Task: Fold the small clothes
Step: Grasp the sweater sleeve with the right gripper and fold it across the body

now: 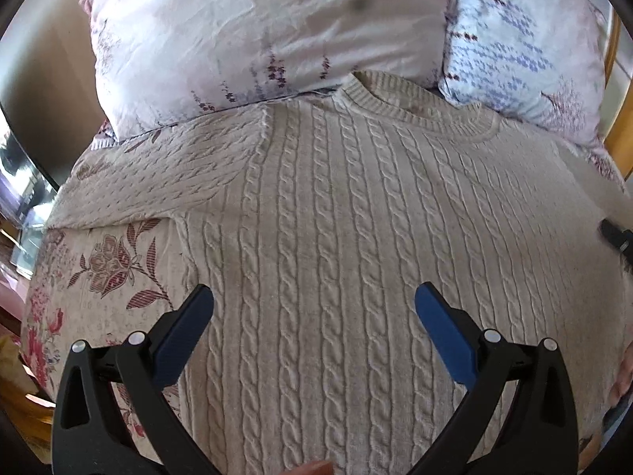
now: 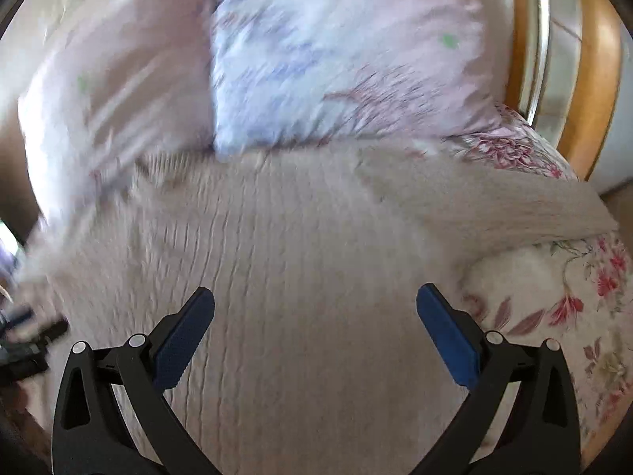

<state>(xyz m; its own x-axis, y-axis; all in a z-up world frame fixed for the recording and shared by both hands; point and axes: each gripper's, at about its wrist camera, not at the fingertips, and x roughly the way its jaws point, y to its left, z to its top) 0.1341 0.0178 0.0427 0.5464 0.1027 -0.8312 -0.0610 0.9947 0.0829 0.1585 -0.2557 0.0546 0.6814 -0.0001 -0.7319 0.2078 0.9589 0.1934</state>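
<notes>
A cream cable-knit sweater (image 1: 336, 217) is lying flat and face up on a bed covered with a floral bedspread (image 1: 107, 261), its ribbed collar (image 1: 411, 113) pointing toward the far end, where it is meeting two pillows: a pale pink one (image 1: 257, 35) on the left and a bluish-white one (image 1: 526, 51) on the right. One sleeve (image 1: 150, 182) is stretching out to the left across the bedspread, and in the right wrist view the other sleeve (image 2: 494, 202) is reaching toward the right edge of the bed, near a wooden bed frame (image 2: 597, 67).

The left gripper (image 1: 314, 304) is hovering over the sweater's lower body with its blue-padded fingers (image 1: 186, 340) spread wide, gripping nothing. The right gripper (image 2: 315, 304) is hanging over the right half of the sweater, its fingers (image 2: 447, 336) likewise spread apart and empty; that view is blurring, so the knit detail is hard to make out
</notes>
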